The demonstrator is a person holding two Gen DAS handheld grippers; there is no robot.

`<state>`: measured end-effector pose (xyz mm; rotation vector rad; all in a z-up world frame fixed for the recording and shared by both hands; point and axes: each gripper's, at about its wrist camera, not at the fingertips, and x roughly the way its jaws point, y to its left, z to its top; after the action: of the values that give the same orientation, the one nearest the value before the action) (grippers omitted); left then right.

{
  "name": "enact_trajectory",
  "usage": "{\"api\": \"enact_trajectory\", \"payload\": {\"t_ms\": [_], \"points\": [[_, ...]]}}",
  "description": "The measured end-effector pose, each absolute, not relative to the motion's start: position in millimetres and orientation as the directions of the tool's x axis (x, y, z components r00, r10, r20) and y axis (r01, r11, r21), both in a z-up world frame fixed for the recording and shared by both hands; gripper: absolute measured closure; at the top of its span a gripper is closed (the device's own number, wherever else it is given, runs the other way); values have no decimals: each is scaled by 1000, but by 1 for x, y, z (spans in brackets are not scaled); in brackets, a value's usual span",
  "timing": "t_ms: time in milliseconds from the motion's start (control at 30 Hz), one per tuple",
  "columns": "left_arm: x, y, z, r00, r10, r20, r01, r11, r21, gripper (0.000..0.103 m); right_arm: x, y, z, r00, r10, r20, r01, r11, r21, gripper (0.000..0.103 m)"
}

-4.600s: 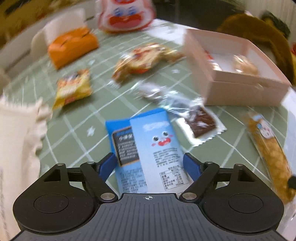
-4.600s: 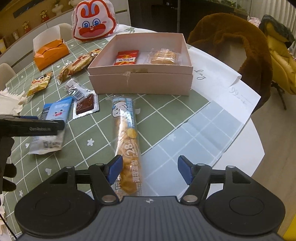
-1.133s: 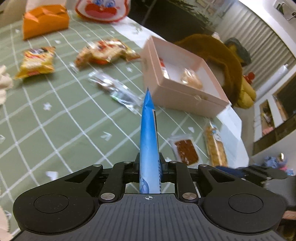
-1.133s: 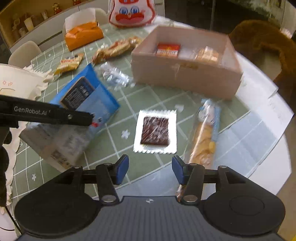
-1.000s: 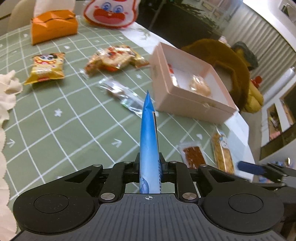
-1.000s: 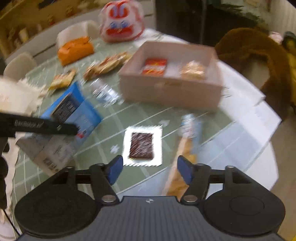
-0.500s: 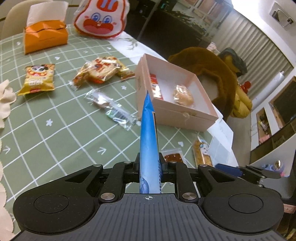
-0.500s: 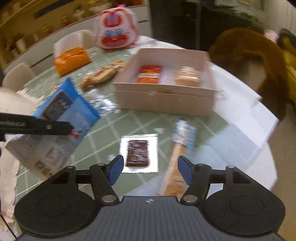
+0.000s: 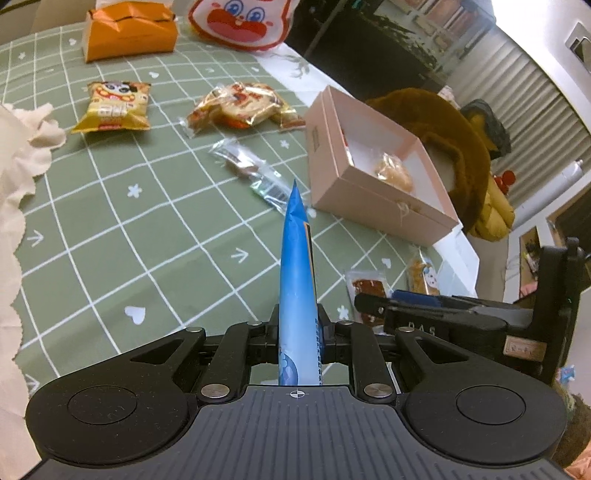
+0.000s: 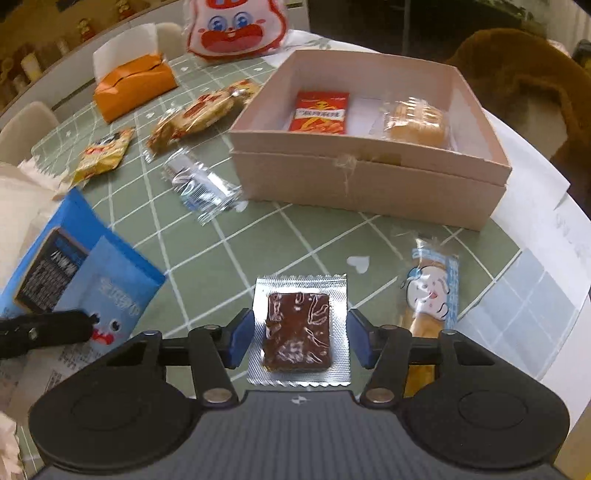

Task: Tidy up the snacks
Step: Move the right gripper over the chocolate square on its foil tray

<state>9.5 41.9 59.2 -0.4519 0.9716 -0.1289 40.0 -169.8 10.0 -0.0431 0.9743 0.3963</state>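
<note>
My left gripper (image 9: 299, 341) clamped the blue snack packet (image 9: 297, 280) edge-on above the bench (image 9: 147, 229). My right gripper (image 10: 300, 338) was closing, pads either side of the foil-wrapped brown snack (image 10: 298, 334) lying before the pink box (image 10: 365, 184), not yet pressing it.

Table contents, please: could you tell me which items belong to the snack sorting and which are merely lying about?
Part of the job:
- pink box
- blue packet in the left gripper
- foil-wrapped brown bar between the right gripper's closing jaws
- long cartoon-face snack
- clear wrapper
- yellow packet
- biscuit bag

Just lying about:
- orange tissue box
- rabbit pouch
- white papers
</note>
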Motion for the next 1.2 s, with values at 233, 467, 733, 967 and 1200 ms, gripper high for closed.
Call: {"api": "enact_trajectory", "payload": {"t_ms": [233, 467, 733, 967, 1200], "points": [[11, 31, 53, 543, -334, -770, -70, 896, -438, 84, 19, -179, 11, 478, 330, -814, -374, 915, 152, 56], [9, 27, 50, 533, -343, -773, -66, 894, -443, 84, 1, -190, 19, 464, 358, -810, -389, 904, 177, 88], [7, 23, 48, 534, -344, -772, -78, 890, -450, 84, -2, -184, 19, 482, 337, -809, -396, 907, 141, 82], [7, 22, 44, 535, -335, -775, -101, 886, -453, 84, 5, -176, 16, 483, 319, -815, -398, 909, 120, 75], [4, 29, 41, 550, -352, -757, -124, 862, -491, 84, 9, -162, 17, 484, 259, -836, -411, 911, 45, 43]]}}
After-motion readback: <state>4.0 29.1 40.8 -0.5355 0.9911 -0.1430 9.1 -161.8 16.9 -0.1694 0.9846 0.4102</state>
